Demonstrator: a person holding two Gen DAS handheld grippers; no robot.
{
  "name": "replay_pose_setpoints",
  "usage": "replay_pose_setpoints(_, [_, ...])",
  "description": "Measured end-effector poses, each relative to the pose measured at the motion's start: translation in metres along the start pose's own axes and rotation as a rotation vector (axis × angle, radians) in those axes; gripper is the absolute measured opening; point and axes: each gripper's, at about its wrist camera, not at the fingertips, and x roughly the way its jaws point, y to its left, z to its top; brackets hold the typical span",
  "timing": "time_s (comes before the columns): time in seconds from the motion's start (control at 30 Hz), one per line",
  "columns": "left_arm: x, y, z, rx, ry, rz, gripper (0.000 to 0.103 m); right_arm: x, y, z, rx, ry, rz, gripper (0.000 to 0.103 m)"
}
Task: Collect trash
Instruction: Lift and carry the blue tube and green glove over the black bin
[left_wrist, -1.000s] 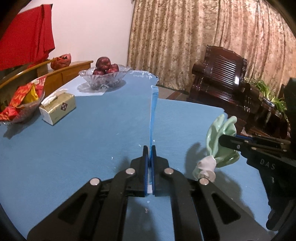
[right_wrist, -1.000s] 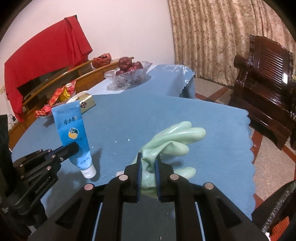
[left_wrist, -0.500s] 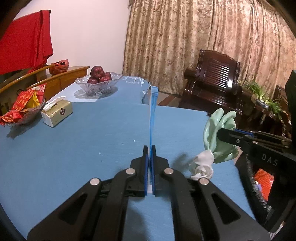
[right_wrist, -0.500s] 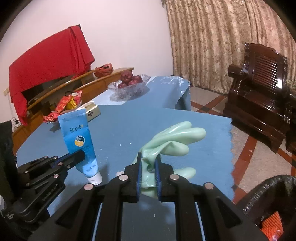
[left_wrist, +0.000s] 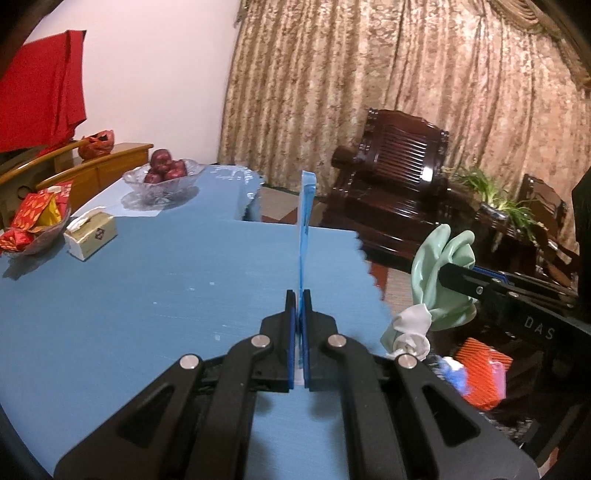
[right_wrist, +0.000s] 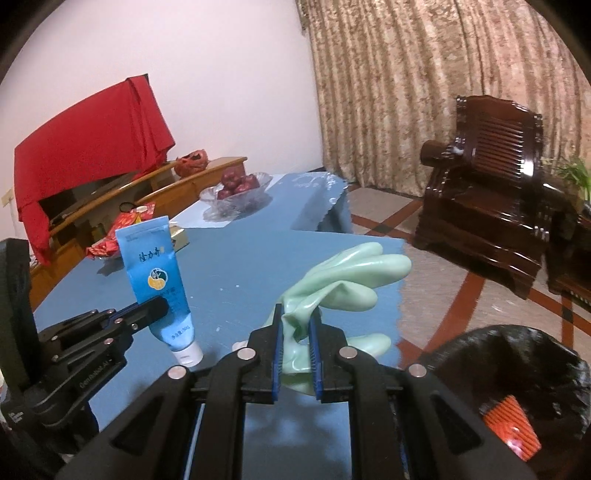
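While the left wrist view looks out over the blue tablecloth (left_wrist: 147, 295), the left gripper (left_wrist: 299, 339) has its jaws pressed tight on a flat blue tube (left_wrist: 306, 221), seen edge-on and standing upright above the cloth. Off to the right, the right gripper (left_wrist: 461, 280) carries a pale green rubber glove (left_wrist: 439, 273) out past the table's scalloped edge, above floor and bin. Below it, orange and pink rubbish (left_wrist: 484, 373) already lies in the black-lined bin. A fruit bowl (left_wrist: 162, 177) and tissue box (left_wrist: 92, 236) sit far left, untouched.

From the right wrist view, the jaws are nearly closed, pinching the glove (right_wrist: 332, 288) by its bunched middle. The tube (right_wrist: 155, 273) shows at left, cap down, in the other gripper (right_wrist: 155, 306). The trash bin (right_wrist: 517, 354) gapes at near right with an orange wrapper (right_wrist: 509, 428) inside.

I reckon both pieces are picked up and neither is dropped yet; the release over the bin remains.
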Motion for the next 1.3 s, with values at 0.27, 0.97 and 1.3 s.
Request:
replay_pose_setpoints(0.27, [-0.003,-0.052,-0.003,0.043,0.005,-0.082,0.002,-0.045,-0.044,-0.014,0.029,-0.015,-0.082,0.013])
replay_pose_setpoints(0.97, [0.052,-0.194,-0.025,0.168,0.066,-0.306,0.002,-0.111,-0.171,-0.057,0.143,0.012,-0.339,0.013])
replay_pose_setpoints(1.3, [0.092,-0.236,-0.048,0.205,0.134,-0.357,0.002,-0.115,-0.195,-0.084,0.176,0.057,-0.365,0.013])
